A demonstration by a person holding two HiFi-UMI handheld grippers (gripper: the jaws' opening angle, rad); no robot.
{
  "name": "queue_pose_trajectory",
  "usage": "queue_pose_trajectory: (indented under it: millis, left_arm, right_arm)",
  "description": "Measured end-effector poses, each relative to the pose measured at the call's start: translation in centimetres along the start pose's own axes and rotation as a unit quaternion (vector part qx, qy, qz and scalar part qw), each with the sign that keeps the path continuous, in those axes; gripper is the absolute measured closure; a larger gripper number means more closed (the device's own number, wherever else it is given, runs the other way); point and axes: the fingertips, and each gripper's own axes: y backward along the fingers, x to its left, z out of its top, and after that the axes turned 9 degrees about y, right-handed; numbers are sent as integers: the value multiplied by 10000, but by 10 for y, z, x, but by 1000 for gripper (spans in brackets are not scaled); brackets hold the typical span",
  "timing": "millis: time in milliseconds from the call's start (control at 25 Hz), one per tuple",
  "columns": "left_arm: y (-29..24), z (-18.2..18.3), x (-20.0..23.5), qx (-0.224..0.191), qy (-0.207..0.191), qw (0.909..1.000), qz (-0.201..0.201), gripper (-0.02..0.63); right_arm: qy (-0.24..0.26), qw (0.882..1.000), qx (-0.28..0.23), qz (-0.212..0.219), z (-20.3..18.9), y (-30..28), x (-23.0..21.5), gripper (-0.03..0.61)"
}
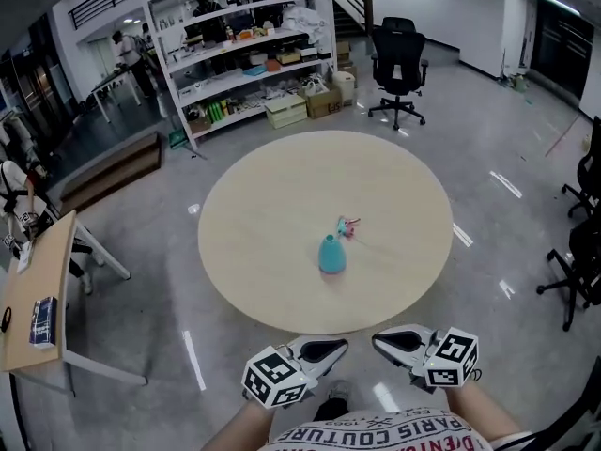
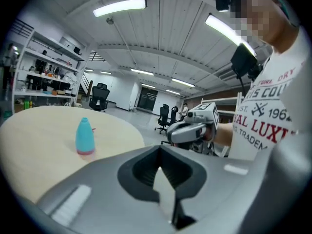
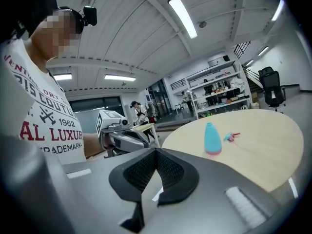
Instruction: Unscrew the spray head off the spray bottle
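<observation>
The teal spray bottle [image 1: 331, 255] stands upright, without its head, near the middle of the round table [image 1: 263, 205]. Its spray head [image 1: 346, 225], teal with a pink part, lies on the tabletop just behind it. Both grippers are off the table, close to the person's body at its near edge. My left gripper [image 1: 329, 349] and my right gripper [image 1: 390, 340] point towards each other, both shut and holding nothing. The left gripper view shows the bottle [image 2: 85, 137] far off and the right gripper [image 2: 192, 128]. The right gripper view shows the bottle [image 3: 212, 138], the spray head [image 3: 232, 136] and the left gripper [image 3: 124, 138].
A black office chair [image 1: 399, 64] stands beyond the table, beside white shelves [image 1: 249, 50] full of goods. A wooden side desk [image 1: 38, 299] is at the left. More black chairs [image 1: 582, 252] stand at the right. A person stands at the far left by the shelves.
</observation>
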Motion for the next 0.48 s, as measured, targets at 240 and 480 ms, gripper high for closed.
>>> queue_pose_trajectory:
  millis: [240, 480]
  left_arm:
    - [5, -76, -142, -117, 259, 9994, 215, 612]
    - [32, -81, -264, -123, -57, 9992, 378, 612]
  right_arm:
    - [65, 10000, -25, 2, -55, 105, 113, 577]
    - [193, 9995, -237, 21, -38, 183, 196, 577]
